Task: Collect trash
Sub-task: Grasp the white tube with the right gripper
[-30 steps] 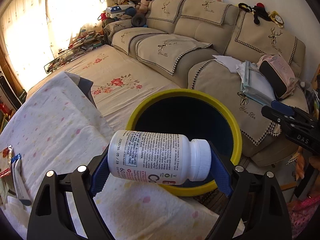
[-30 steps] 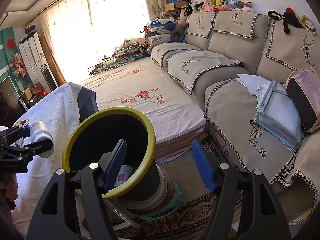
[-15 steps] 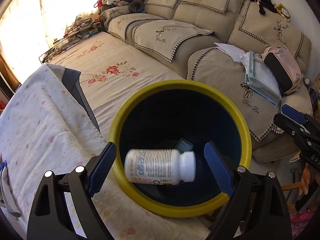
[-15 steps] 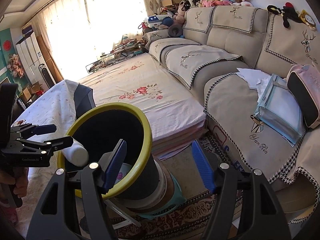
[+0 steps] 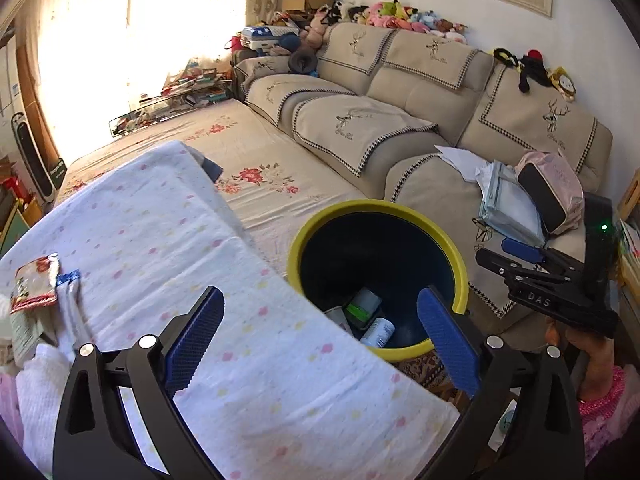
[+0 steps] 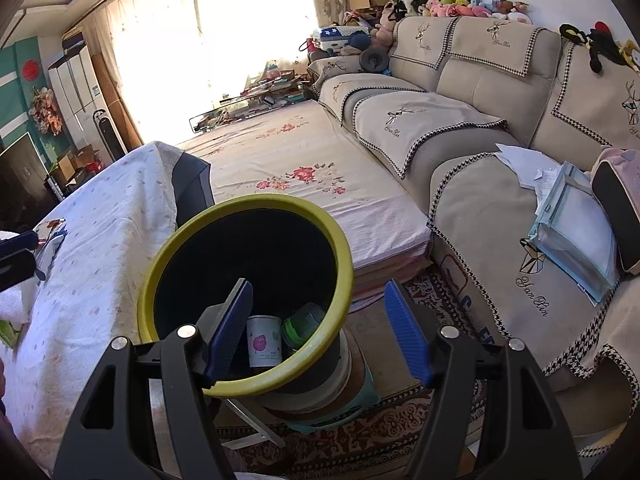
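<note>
Far left on the table (image 5: 224, 248), a wrapper (image 5: 34, 282) lies flat. Left gripper (image 5: 320, 336) hangs over the cloth, jaws spread, holding nothing. Next the bin (image 5: 456, 256), just off the table edge, bottle (image 5: 378, 332) lying at its bottom. Right gripper (image 6: 318, 338) over the rim, jaws spread, nothing between them. Sofa (image 6: 492, 92) far right.

"DAS" stands in pale letters on the black right gripper (image 5: 520, 250) seen from the left wrist, and the script "Yan Xin" is embroidered under a geometric emblem on the sofa cover (image 6: 534, 304).
</note>
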Motion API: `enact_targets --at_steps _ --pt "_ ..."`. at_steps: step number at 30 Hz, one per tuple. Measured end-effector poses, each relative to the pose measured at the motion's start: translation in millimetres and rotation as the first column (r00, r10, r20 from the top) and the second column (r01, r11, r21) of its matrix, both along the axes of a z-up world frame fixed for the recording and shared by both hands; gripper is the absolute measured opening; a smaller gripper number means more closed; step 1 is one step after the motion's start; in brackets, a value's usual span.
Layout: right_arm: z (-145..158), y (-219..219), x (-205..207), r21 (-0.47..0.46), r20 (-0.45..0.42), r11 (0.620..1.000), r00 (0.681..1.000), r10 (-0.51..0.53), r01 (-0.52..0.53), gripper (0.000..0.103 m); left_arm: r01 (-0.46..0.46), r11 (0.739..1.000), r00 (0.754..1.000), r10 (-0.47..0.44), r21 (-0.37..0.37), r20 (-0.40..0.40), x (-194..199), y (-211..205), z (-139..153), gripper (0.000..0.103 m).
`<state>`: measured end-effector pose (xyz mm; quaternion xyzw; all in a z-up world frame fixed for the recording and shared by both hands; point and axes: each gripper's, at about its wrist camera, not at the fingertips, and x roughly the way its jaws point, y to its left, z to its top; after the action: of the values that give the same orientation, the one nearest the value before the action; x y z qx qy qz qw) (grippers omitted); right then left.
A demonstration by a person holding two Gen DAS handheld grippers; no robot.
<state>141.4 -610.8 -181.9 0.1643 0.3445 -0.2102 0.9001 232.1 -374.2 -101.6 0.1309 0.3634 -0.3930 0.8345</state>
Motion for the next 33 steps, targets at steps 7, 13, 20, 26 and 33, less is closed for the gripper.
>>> enact_targets --at_steps 7,13,20,26,33 --pt "1.8 36.5 28.8 -0.010 -0.026 0.995 0.995 0.094 -0.094 0.065 -0.147 0.987 0.987 0.151 -0.065 0.052 -6.0 103.8 26.3 0.097" --pt "9.2 92.2 65.2 -0.029 -0.040 0.973 0.973 0.229 -0.230 0.065 -0.304 0.947 0.942 0.315 -0.101 0.120 3.0 194.1 41.8 0.098" --pt "19.4 177.4 107.2 -0.038 -0.034 0.913 0.914 0.404 -0.406 0.065 -0.485 0.869 0.851 0.494 -0.096 0.181 40.1 280.9 44.1 0.098" --pt "19.6 243.3 142.4 -0.036 -0.039 0.858 0.859 0.511 -0.512 0.065 -0.592 0.801 0.784 0.598 -0.091 0.163 63.5 342.3 17.6 0.098" --pt "28.7 287.5 196.2 -0.030 -0.041 0.809 0.809 0.586 -0.588 0.065 -0.603 0.773 0.777 0.625 -0.196 0.077 62.6 370.6 -3.8 0.098"
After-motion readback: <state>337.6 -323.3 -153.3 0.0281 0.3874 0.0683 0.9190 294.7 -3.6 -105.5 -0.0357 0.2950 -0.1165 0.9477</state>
